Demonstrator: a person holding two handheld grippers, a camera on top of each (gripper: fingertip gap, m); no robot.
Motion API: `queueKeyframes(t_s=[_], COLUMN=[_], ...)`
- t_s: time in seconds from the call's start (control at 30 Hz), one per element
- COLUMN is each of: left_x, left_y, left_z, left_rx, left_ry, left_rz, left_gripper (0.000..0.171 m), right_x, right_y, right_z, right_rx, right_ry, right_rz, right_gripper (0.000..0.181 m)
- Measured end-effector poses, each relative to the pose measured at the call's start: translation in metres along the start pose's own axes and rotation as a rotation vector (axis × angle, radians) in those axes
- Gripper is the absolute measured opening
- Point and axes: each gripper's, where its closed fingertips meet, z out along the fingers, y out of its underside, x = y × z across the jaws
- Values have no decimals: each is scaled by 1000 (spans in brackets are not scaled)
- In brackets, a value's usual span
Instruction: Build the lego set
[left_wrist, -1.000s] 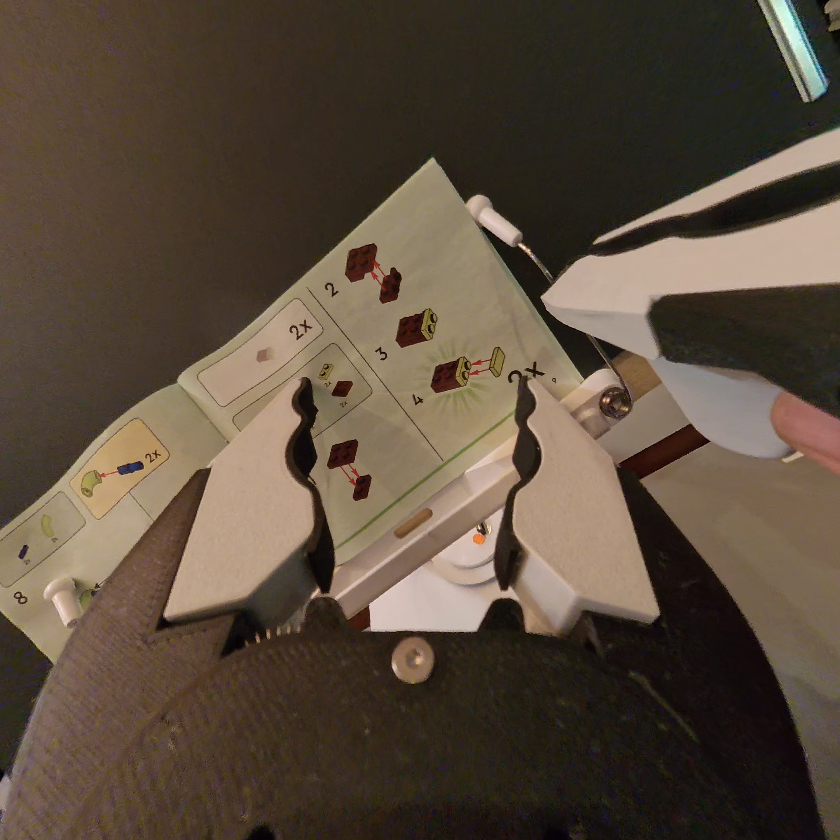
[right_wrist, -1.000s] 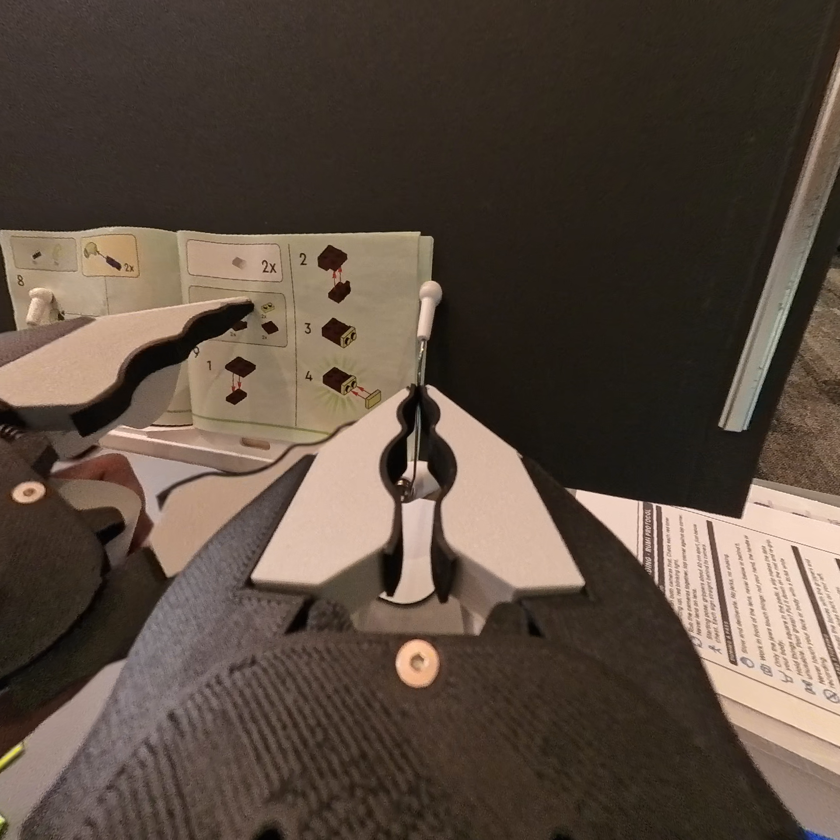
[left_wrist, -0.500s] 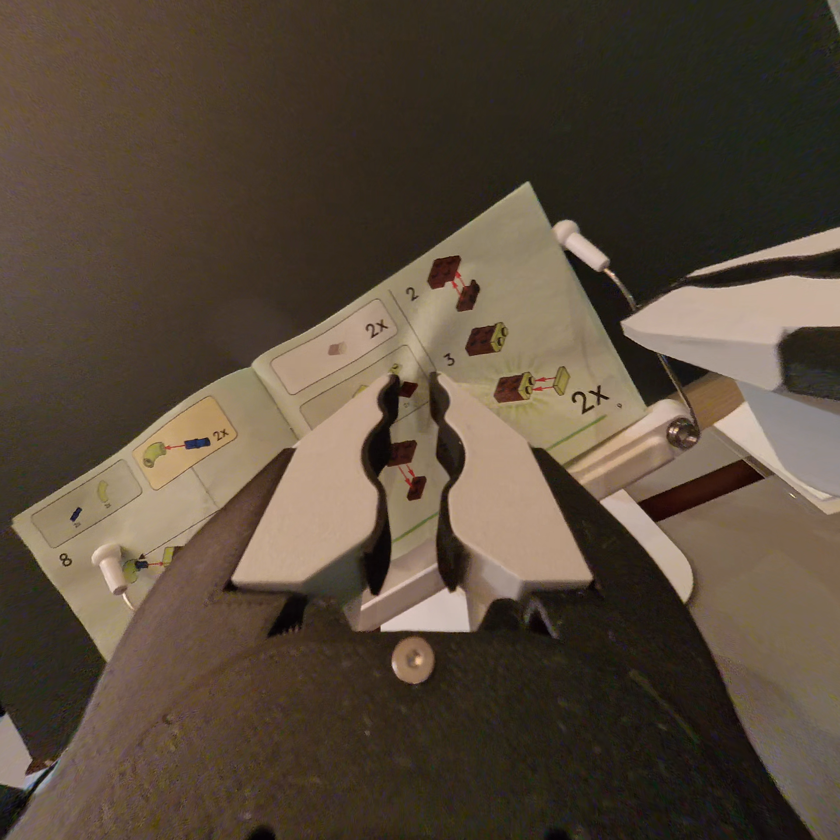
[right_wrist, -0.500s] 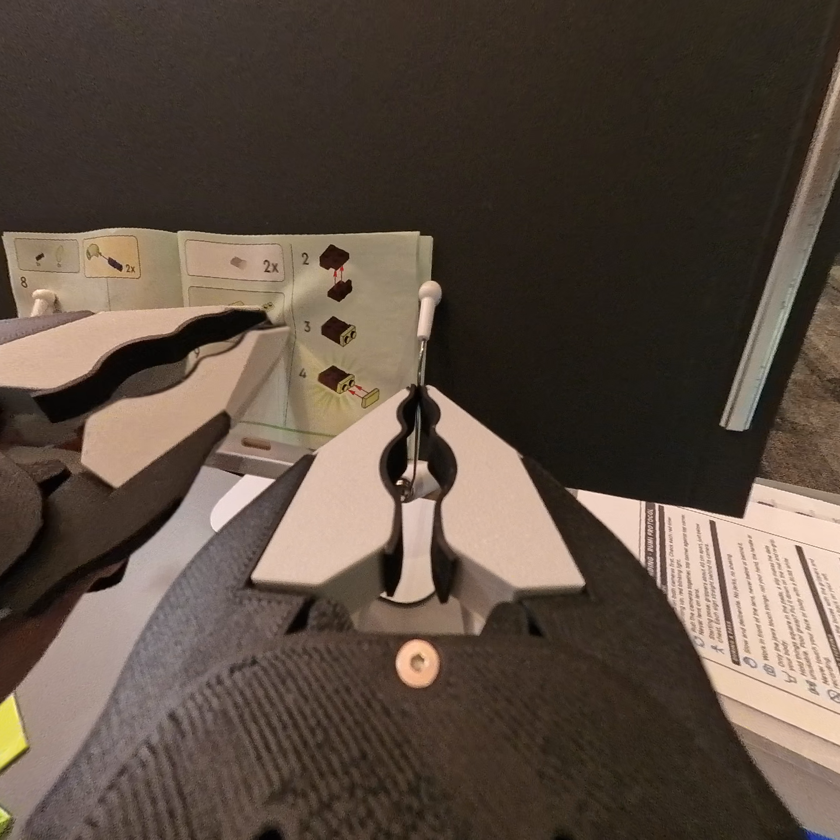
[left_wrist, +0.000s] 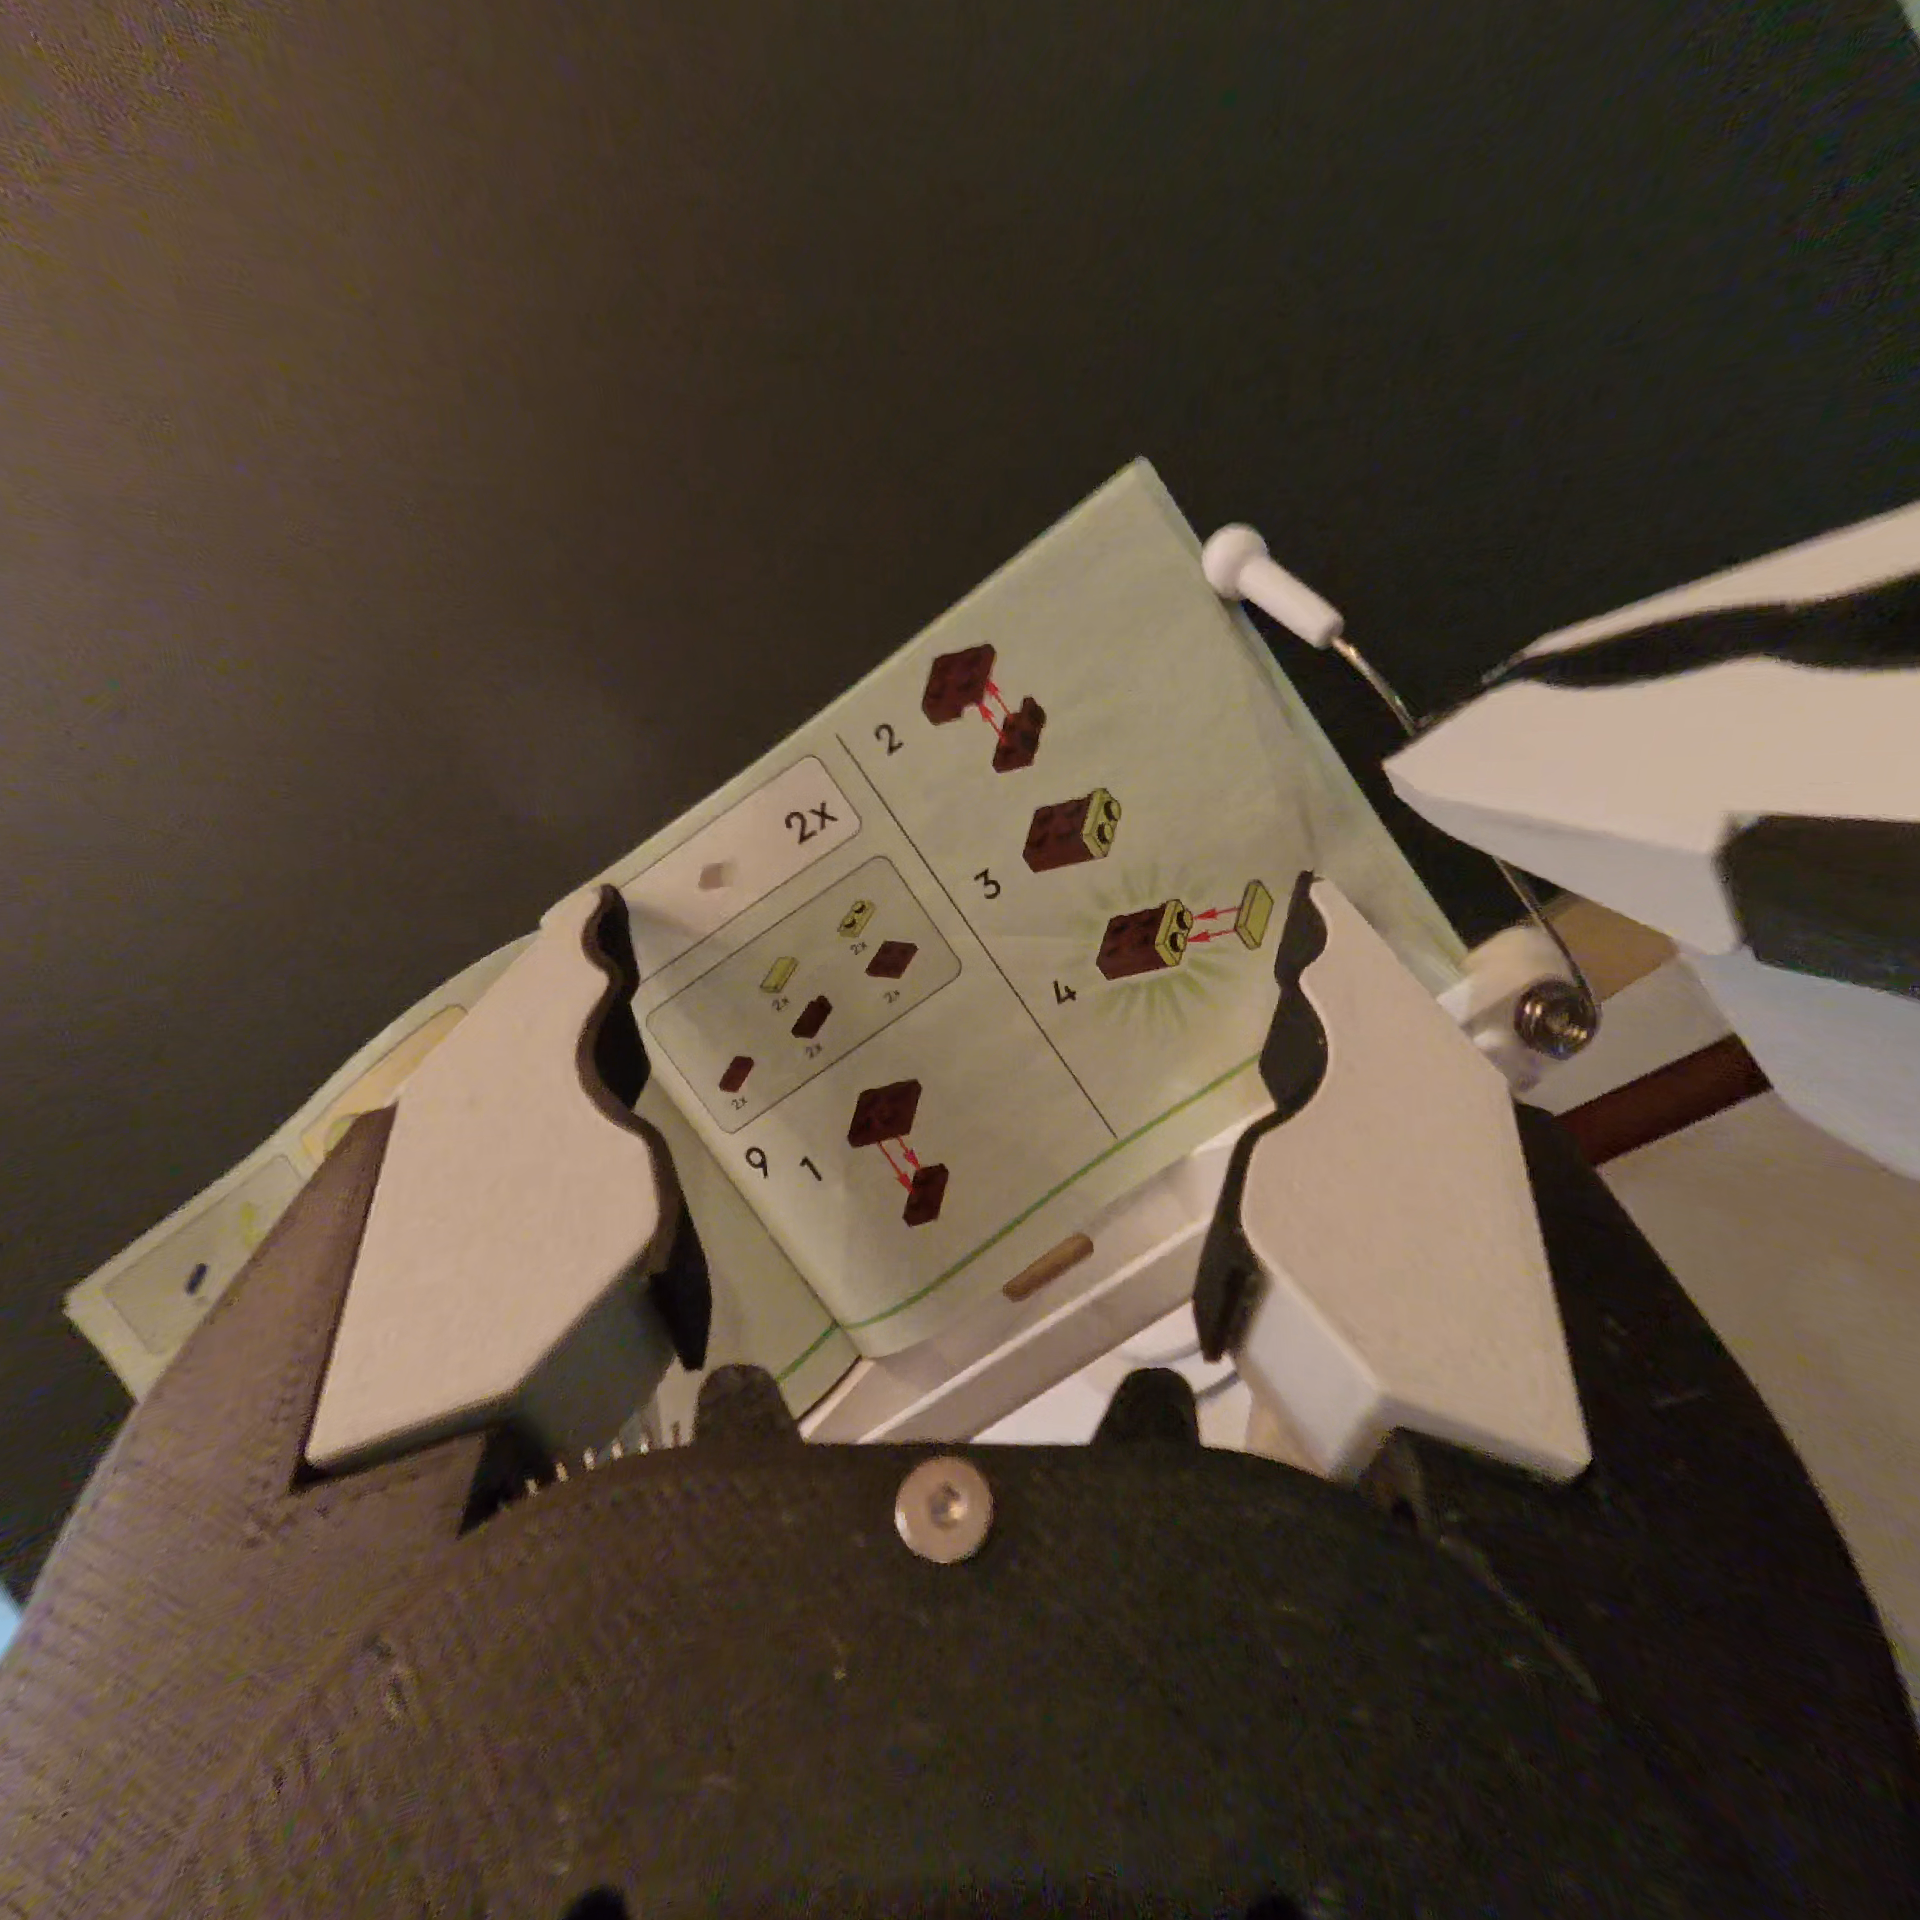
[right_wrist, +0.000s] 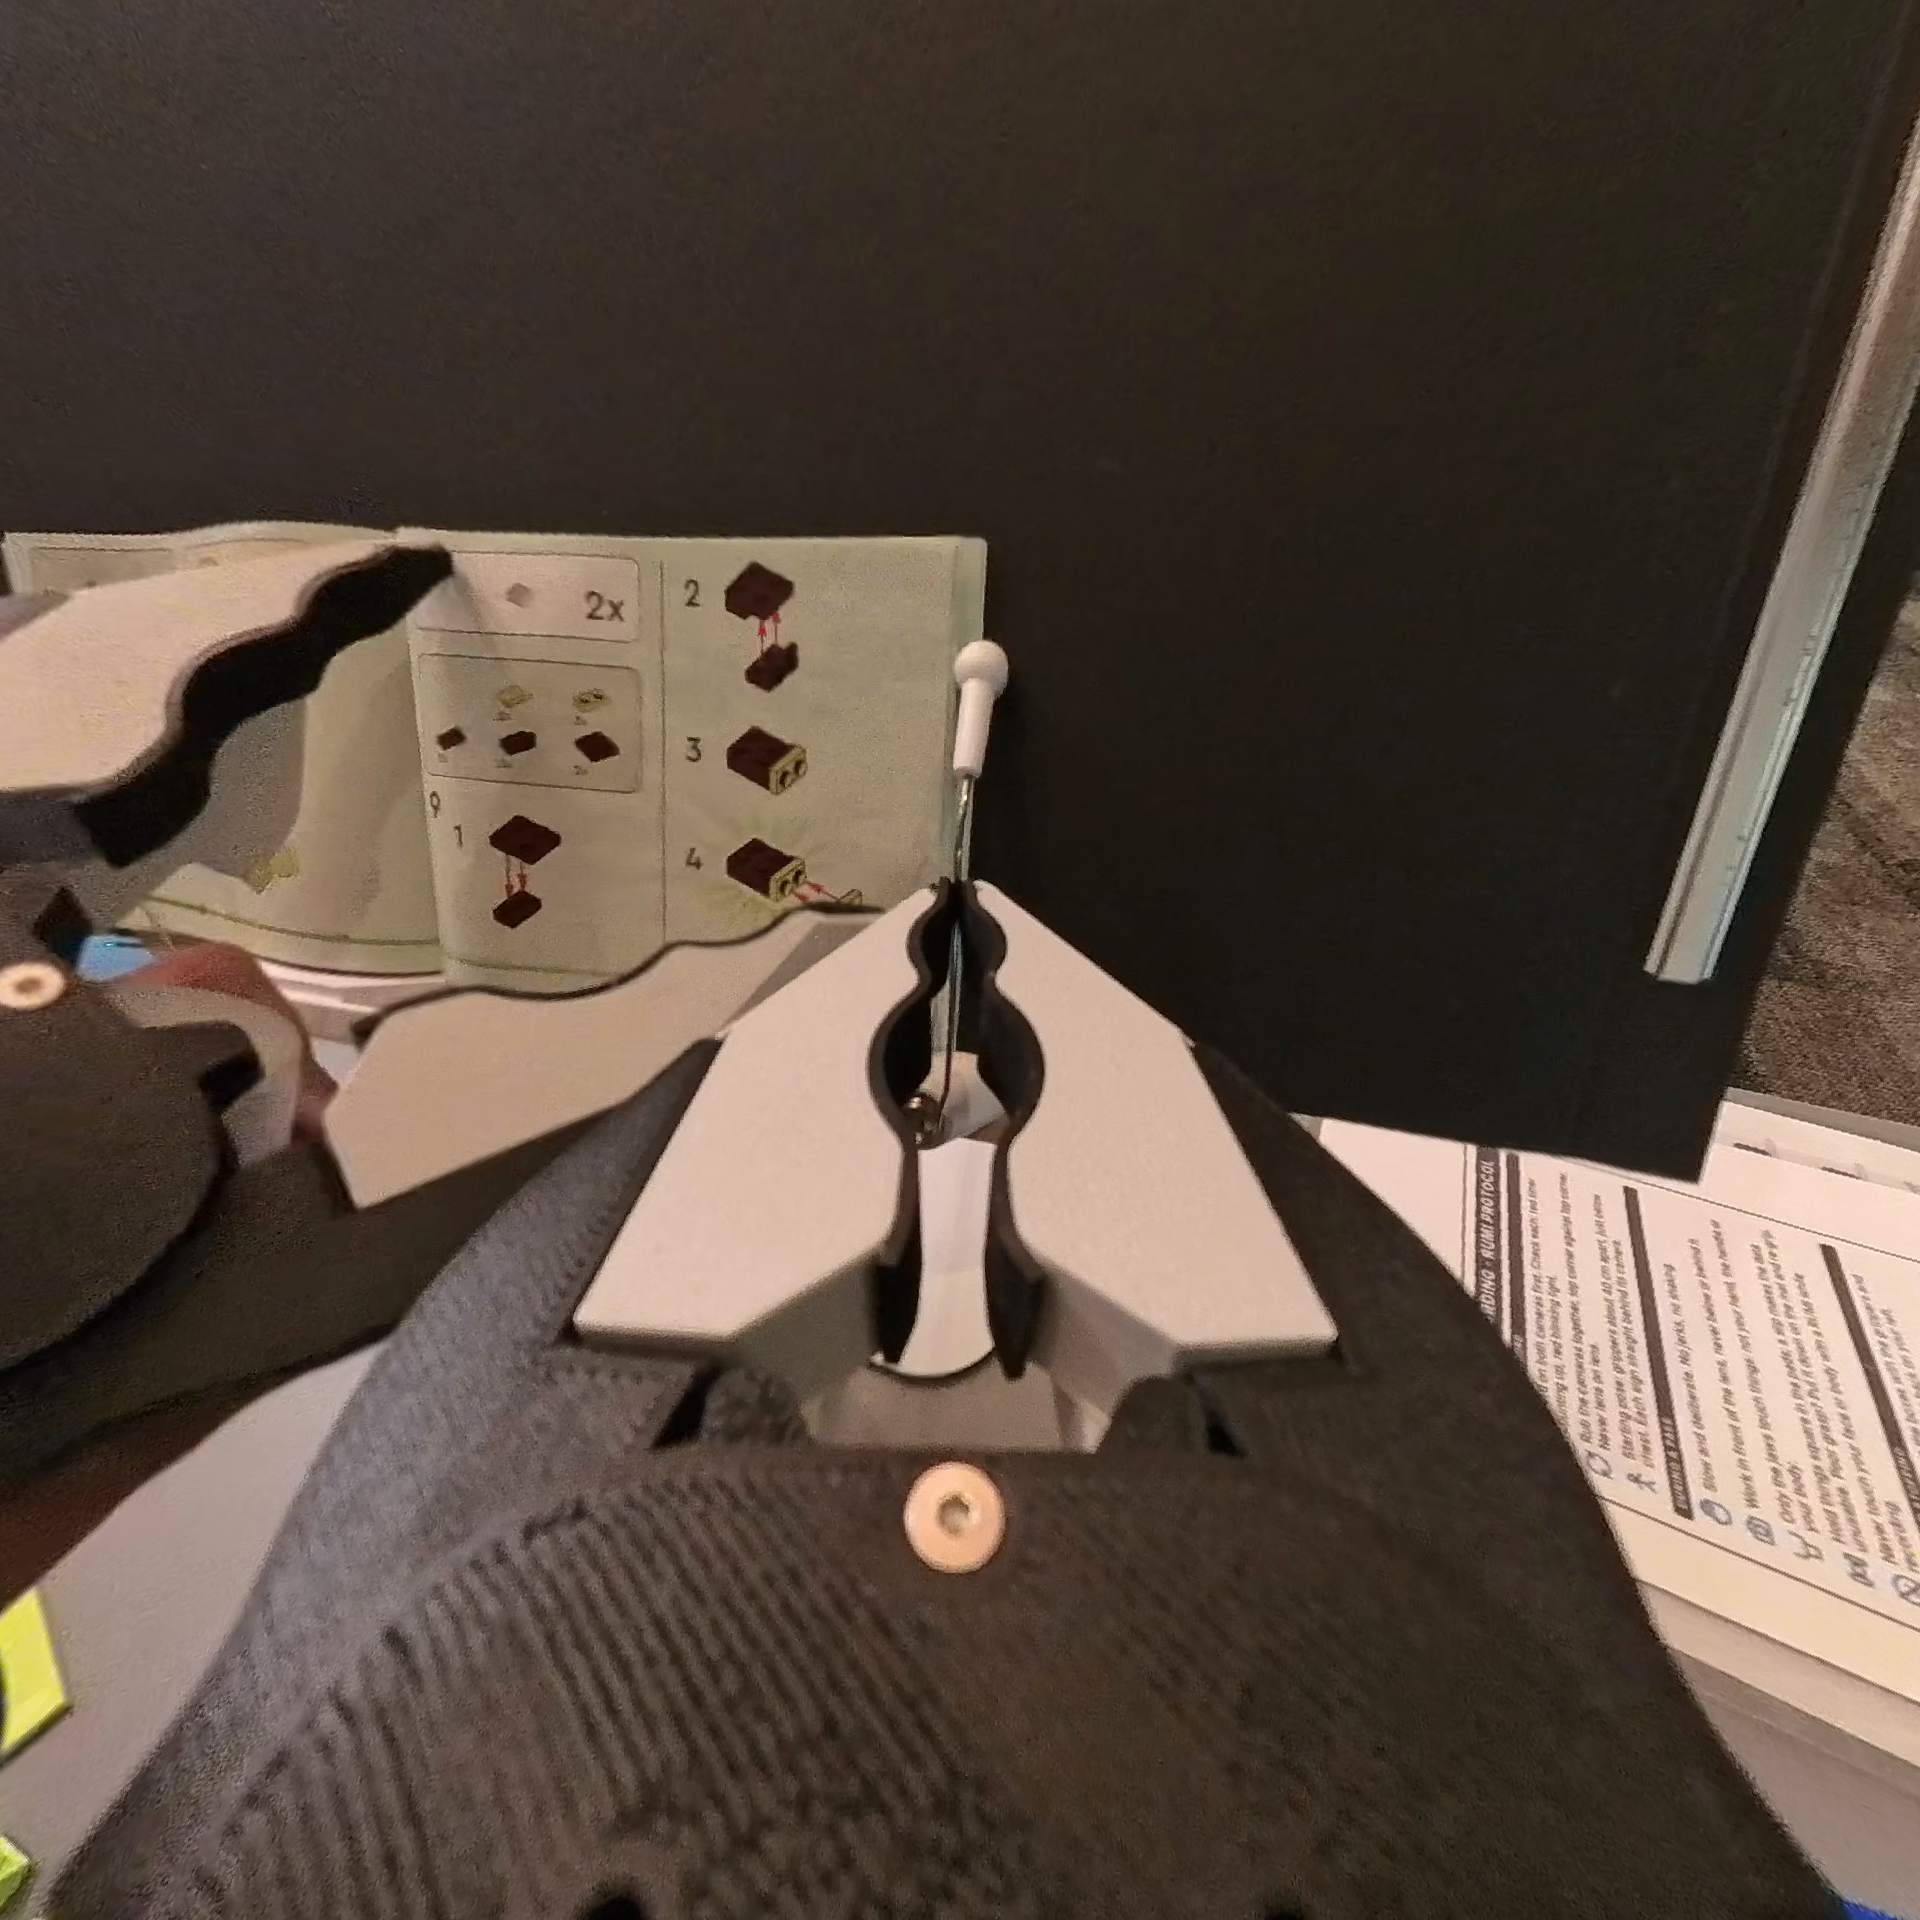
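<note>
The pale green instruction booklet (left_wrist: 1039, 935) stands open in a white stand (left_wrist: 1039, 1340) against a black board; it also shows in the right wrist view (right_wrist: 675, 727). My left gripper (left_wrist: 956, 904) is open and empty, its fingers either side of the right-hand page. My right gripper (right_wrist: 951, 894) is shut on the stand's thin wire page-holder arm (right_wrist: 966, 831), below its white tip (right_wrist: 979, 707). In the left wrist view the right gripper (left_wrist: 1455, 727) comes in from the right at that arm. In the right wrist view the left gripper (right_wrist: 634, 743) is open at the left. No loose bricks are clearly visible.
The black backboard (right_wrist: 1039, 312) rises right behind the booklet. A printed white sheet (right_wrist: 1714, 1403) lies at the right on the table. Lime green pieces (right_wrist: 26, 1662) sit at the lower left edge. A metal strip (right_wrist: 1787, 582) runs up at the right.
My left gripper was open, closed almost shut half a second ago, and is wide open again, now close to the right-hand page. My right gripper has stayed shut on the wire arm.
</note>
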Motion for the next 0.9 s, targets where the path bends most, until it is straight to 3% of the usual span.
queueKeyframes(t_s=[0.1, 0.3, 0.43, 0.67, 0.8, 0.9], left_x=[-2, -16, -22, -30, -43, -46], left_y=[3, 1, 2, -3, -1, 2], left_z=[1, -3, -7, -23, -32, -35], left_rx=[-11, 8, 10, 72, 104, 96], left_ry=[24, 0, 4, 65, 56, 78], left_rz=[-57, -88, -97, -168, -216, -248], left_gripper=[118, 78, 64, 58, 51, 51], right_x=[0, 0, -1, 0, 2, 1], right_y=[0, 0, 0, -1, -13, -7], right_z=[0, 1, 1, 1, -3, 0], right_rx=[6, 3, 2, 19, 93, 52], right_ry=[-1, 0, -1, -9, -22, -21], right_rz=[4, 3, 4, 85, 162, 141], right_gripper=[0, 0, 0, 0, 12, 13])
